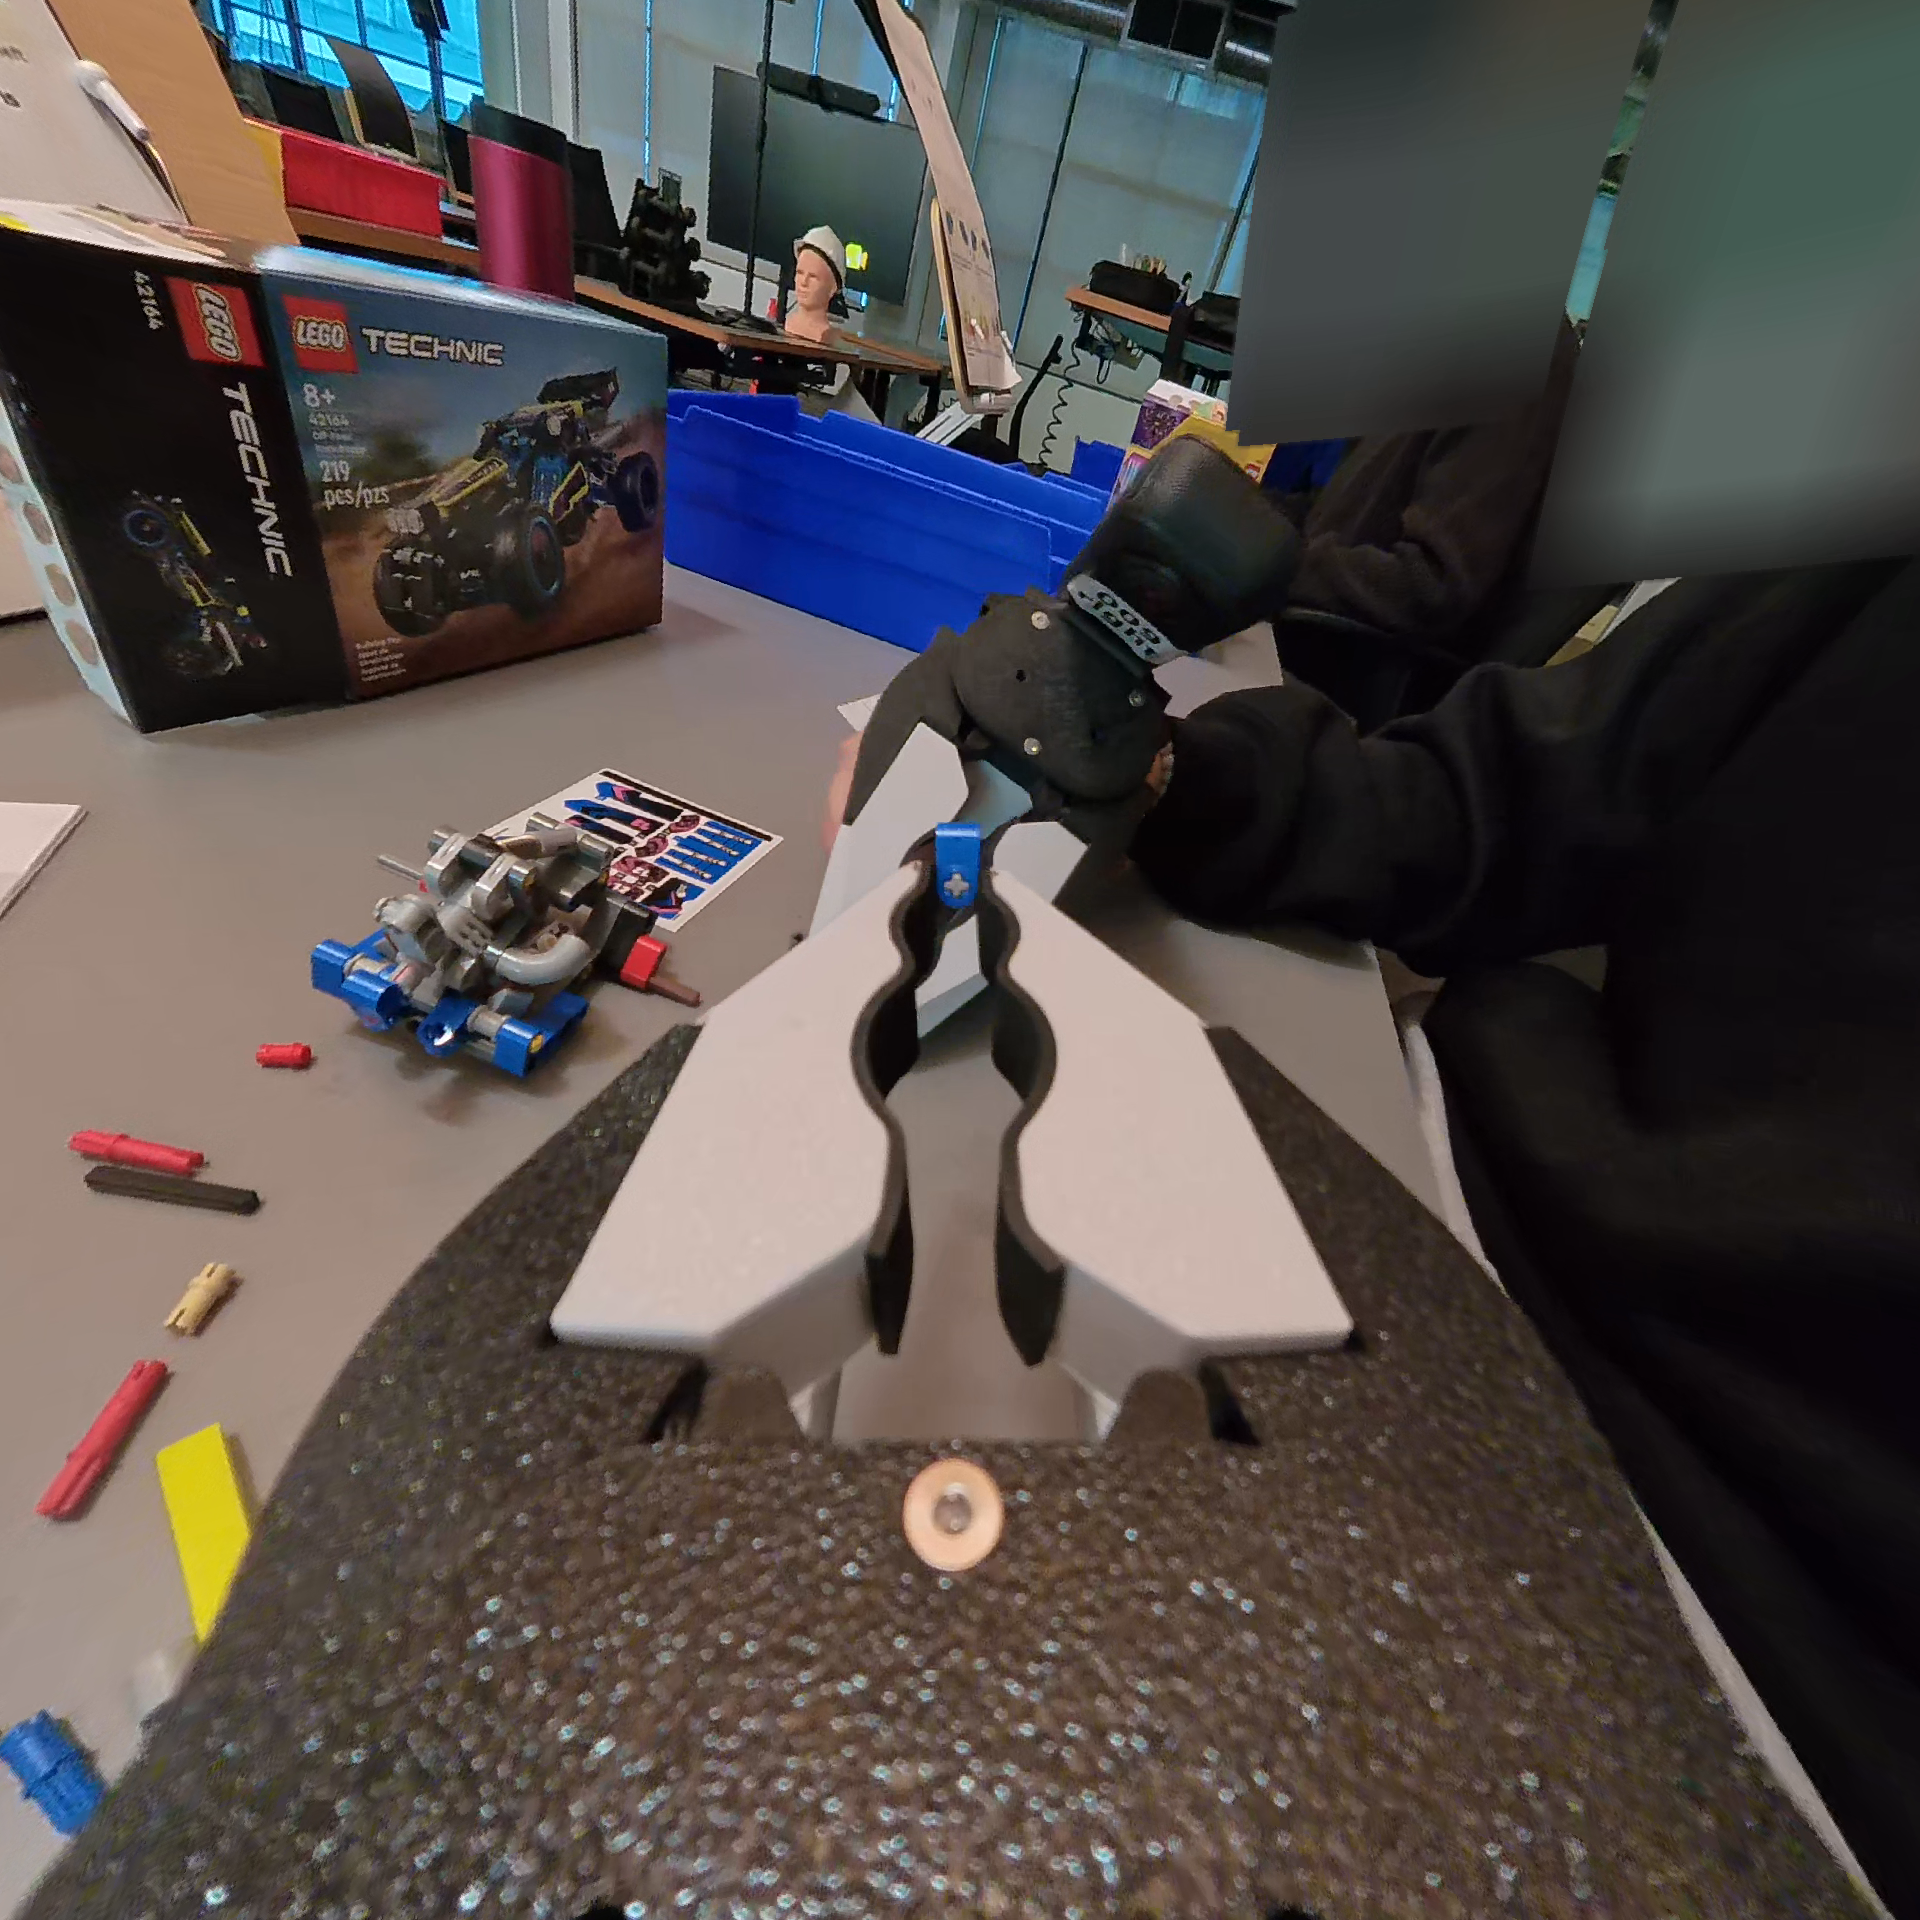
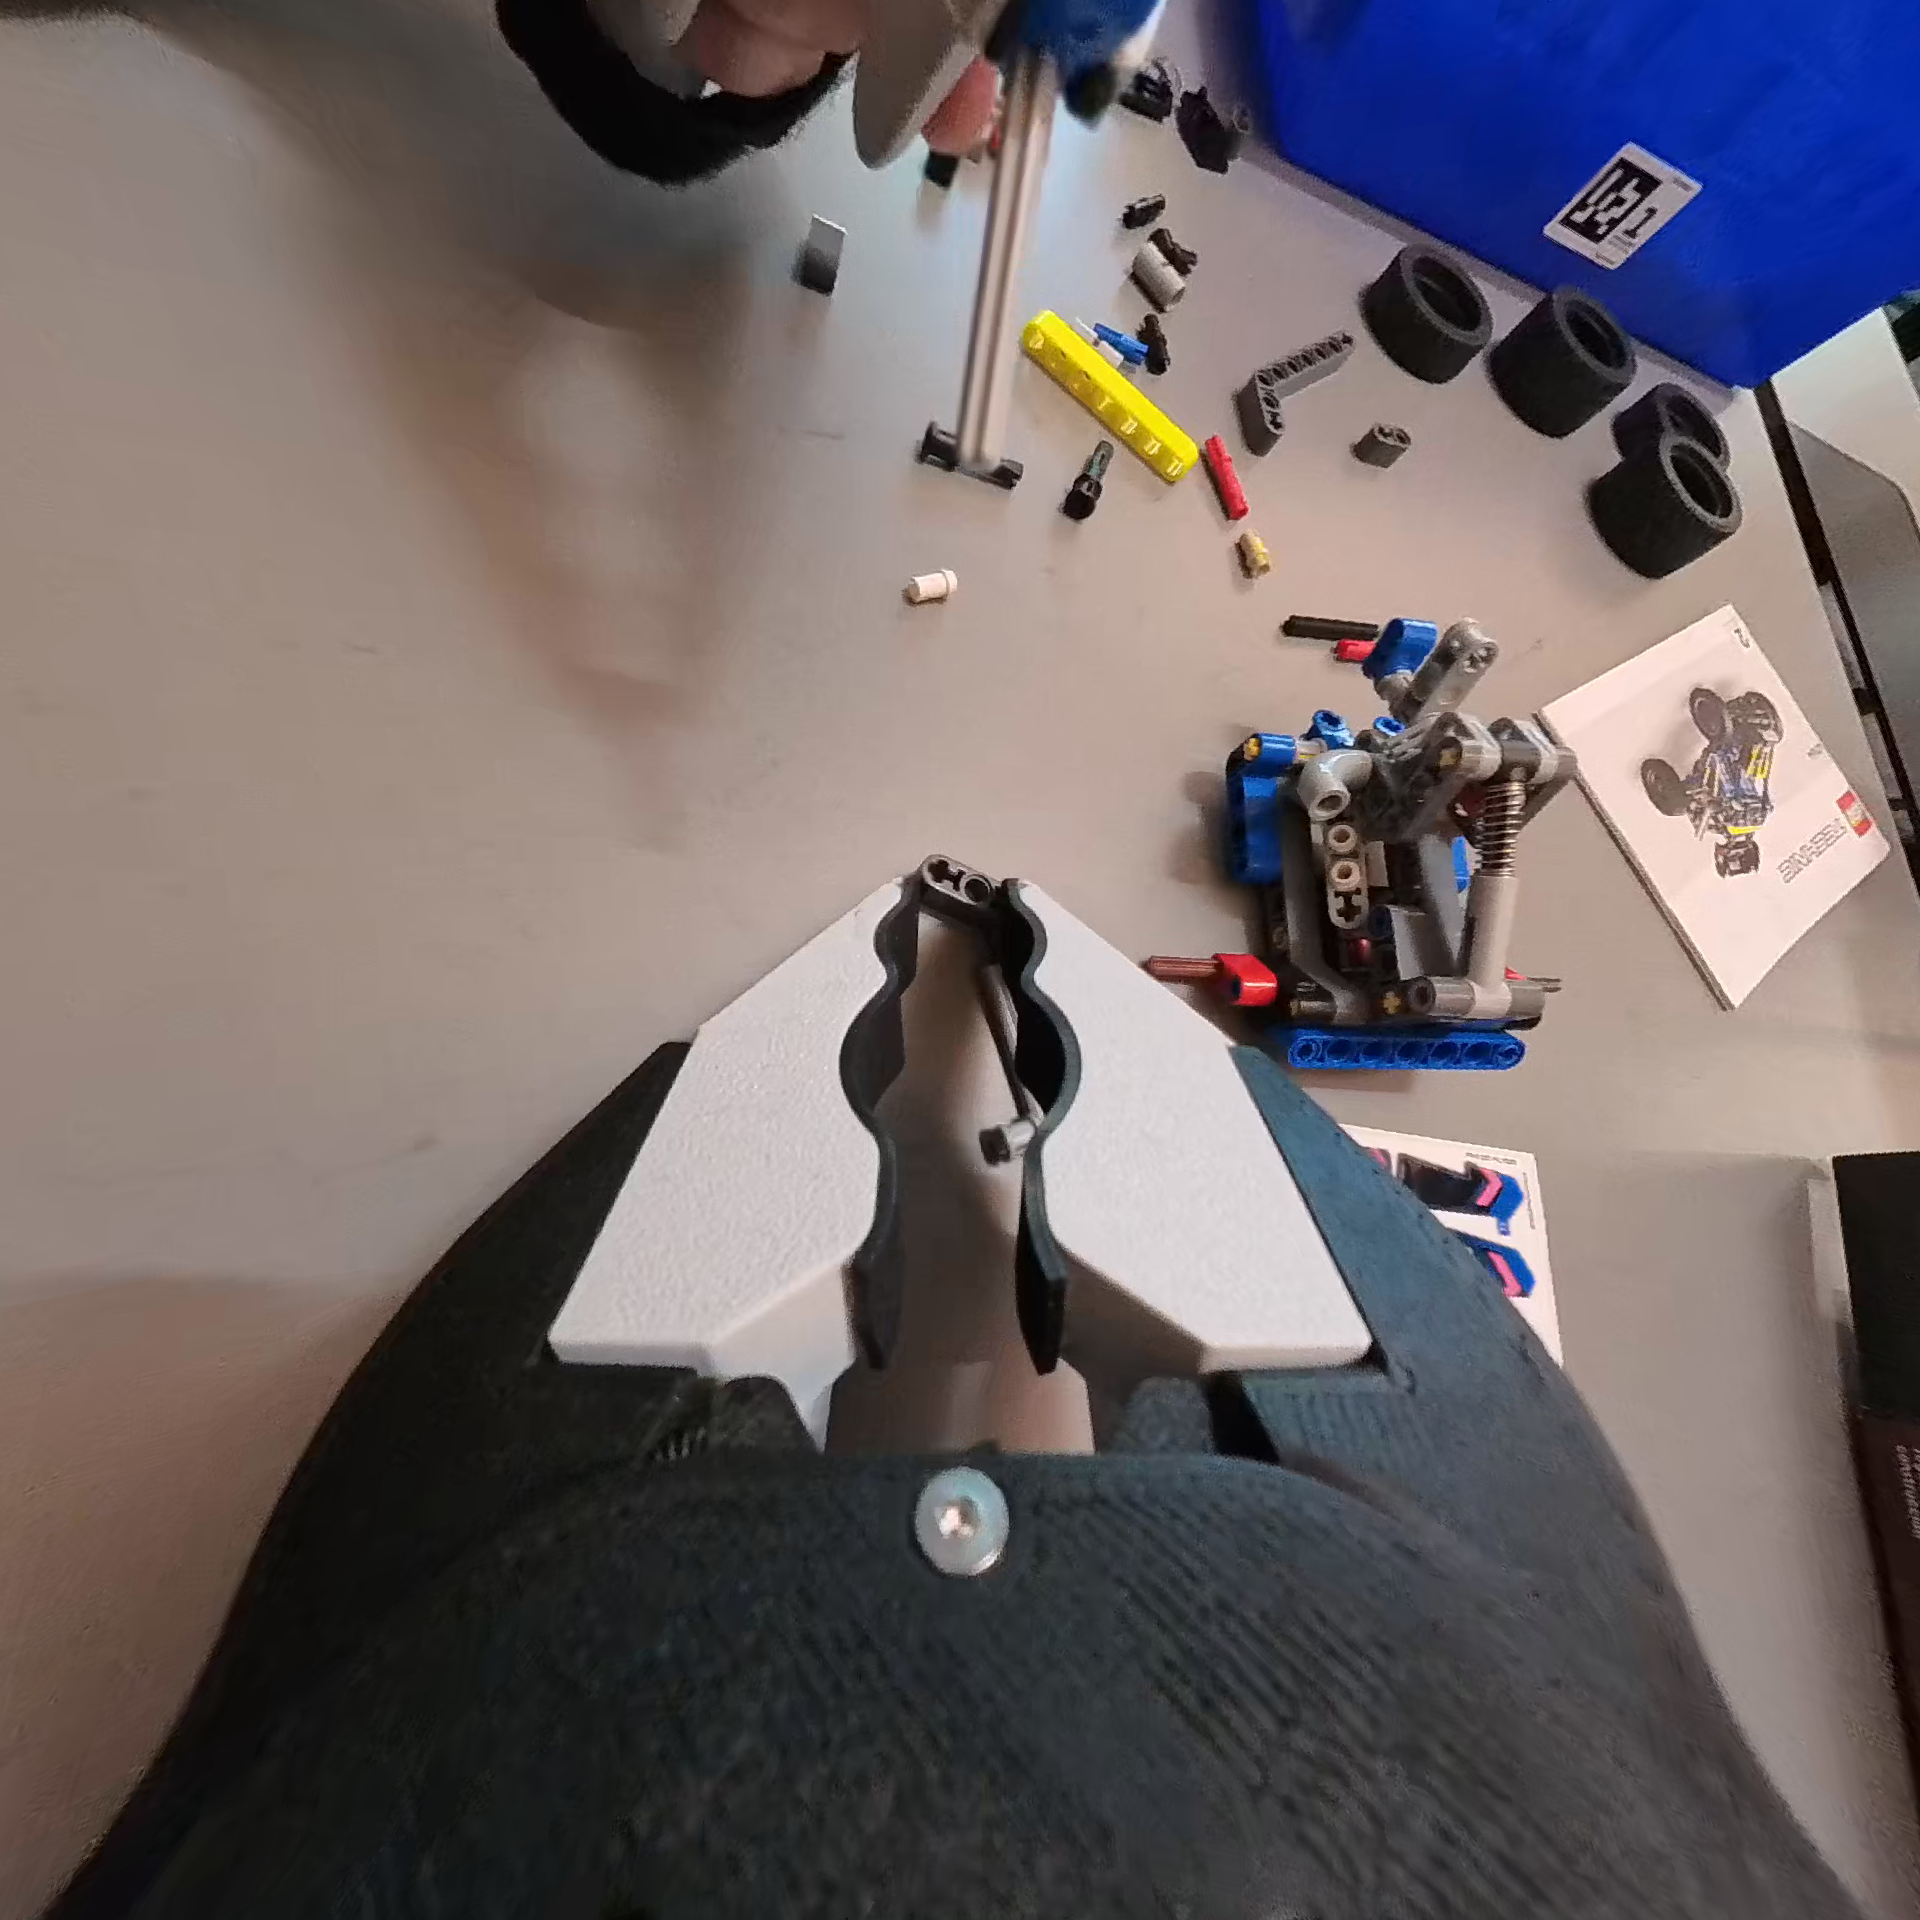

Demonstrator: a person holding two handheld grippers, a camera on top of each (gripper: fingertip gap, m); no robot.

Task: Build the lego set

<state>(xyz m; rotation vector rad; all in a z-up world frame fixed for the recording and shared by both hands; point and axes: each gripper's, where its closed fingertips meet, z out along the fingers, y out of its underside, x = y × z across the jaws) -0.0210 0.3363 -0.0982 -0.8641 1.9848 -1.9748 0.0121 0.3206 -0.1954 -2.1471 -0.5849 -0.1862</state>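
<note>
Blue piece [image 1: 956,868] in left tongs [image 1: 958,881]

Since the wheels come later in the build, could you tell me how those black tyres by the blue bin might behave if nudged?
The black tyres look round and rubbery, so an upright one would probably roll, though they should grip well. They seem light.

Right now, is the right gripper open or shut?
Shut. In the right wrist view the right gripper pinches a small black piece between its fingertips, above the table.
</note>
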